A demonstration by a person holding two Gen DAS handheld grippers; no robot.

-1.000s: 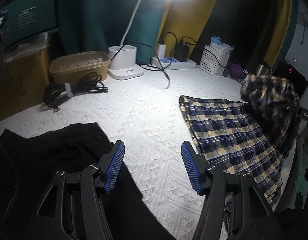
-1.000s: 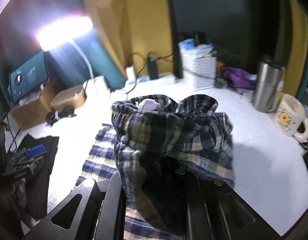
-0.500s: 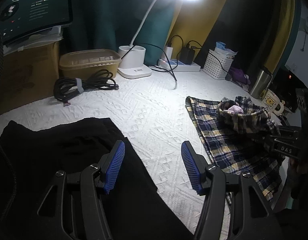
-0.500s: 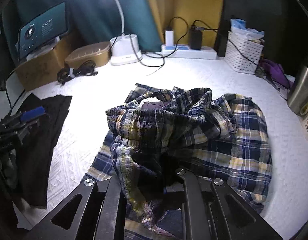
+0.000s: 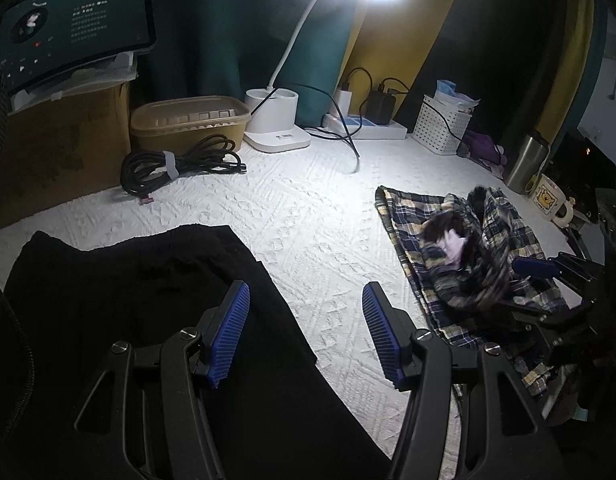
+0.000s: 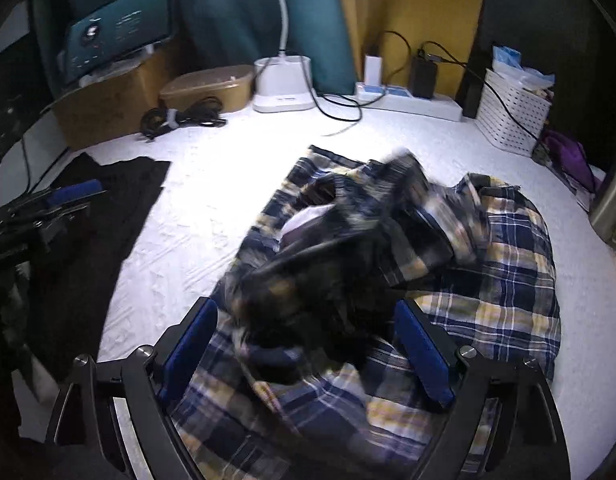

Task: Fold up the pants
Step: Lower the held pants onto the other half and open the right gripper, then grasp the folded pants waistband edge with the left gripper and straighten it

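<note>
Navy and yellow plaid pants lie in a heap on the white textured cover. My right gripper hangs just over them with its jaws opening. The bunched waist part is blurred and slumps between the blue pads without being pressed. In the left wrist view the same pants lie at the right, with the right gripper beside them. My left gripper stands open with nothing between its pads, above the edge of a black garment spread flat.
At the back stand a lamp base, a tan lidded box, a coiled black cable, a power strip and a white basket. A steel tumbler and a mug sit at the right.
My right gripper came down and went from shut on the bunched plaid cloth to open. The cloth dropped onto the rest of the pants. The left gripper stayed put.
</note>
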